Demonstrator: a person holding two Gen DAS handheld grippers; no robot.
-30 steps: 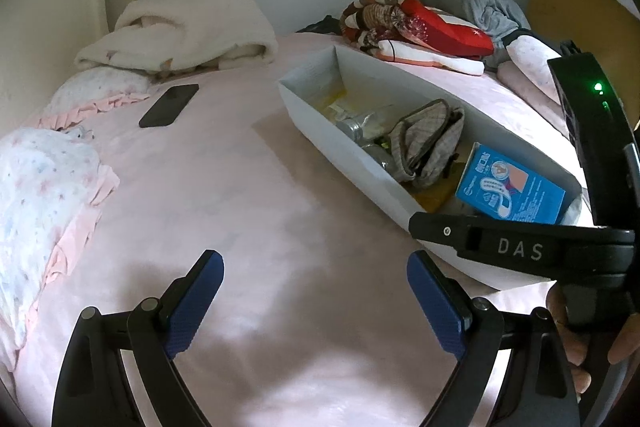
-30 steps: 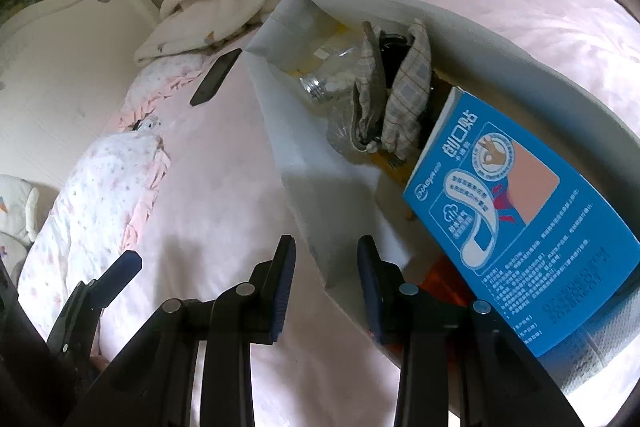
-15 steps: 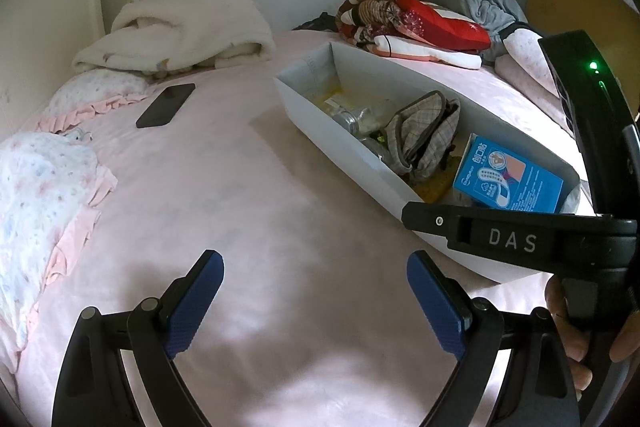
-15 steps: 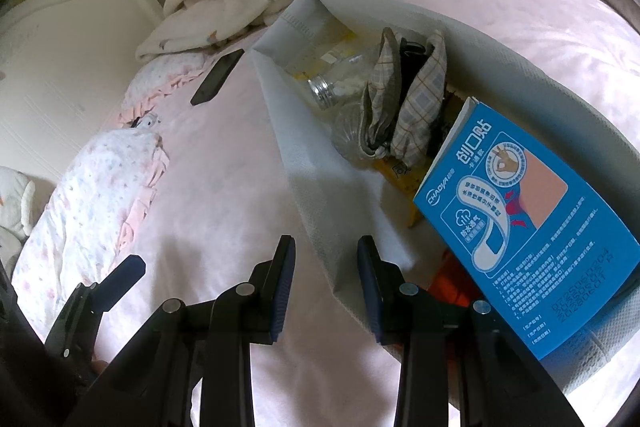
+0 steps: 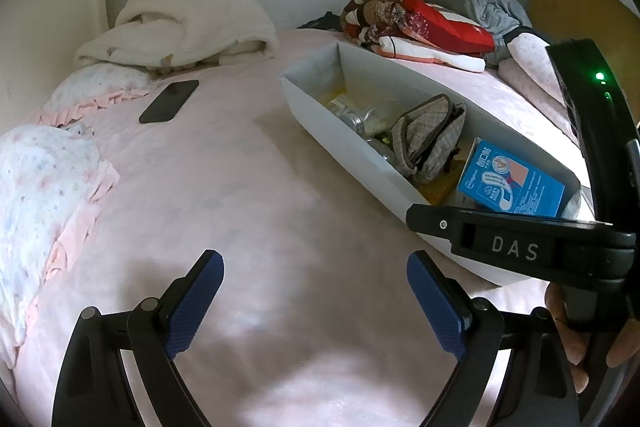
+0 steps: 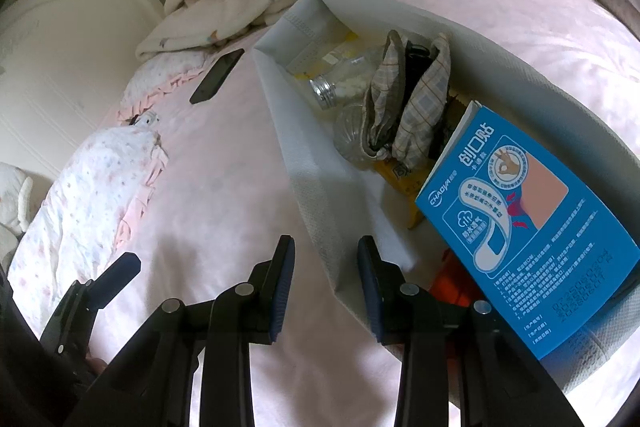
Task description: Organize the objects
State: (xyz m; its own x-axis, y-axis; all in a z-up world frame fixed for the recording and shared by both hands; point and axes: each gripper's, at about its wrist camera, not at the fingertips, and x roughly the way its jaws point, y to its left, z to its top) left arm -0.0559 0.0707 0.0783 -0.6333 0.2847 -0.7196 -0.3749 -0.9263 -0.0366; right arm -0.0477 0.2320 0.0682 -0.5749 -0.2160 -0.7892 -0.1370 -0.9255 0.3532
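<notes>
A black phone lies flat on the pink bedspread, pointing toward the cream blanket. The left gripper hovers over bare sheet, jaws wide apart and empty. The long grey fabric bin runs diagonally away; inside, a blue plaster box leans at its near end. The right gripper, jaws partly apart, straddles the bin's near wall without pressing it.

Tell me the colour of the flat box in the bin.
Blue box, with white print; clearest in the right wrist view.
</notes>
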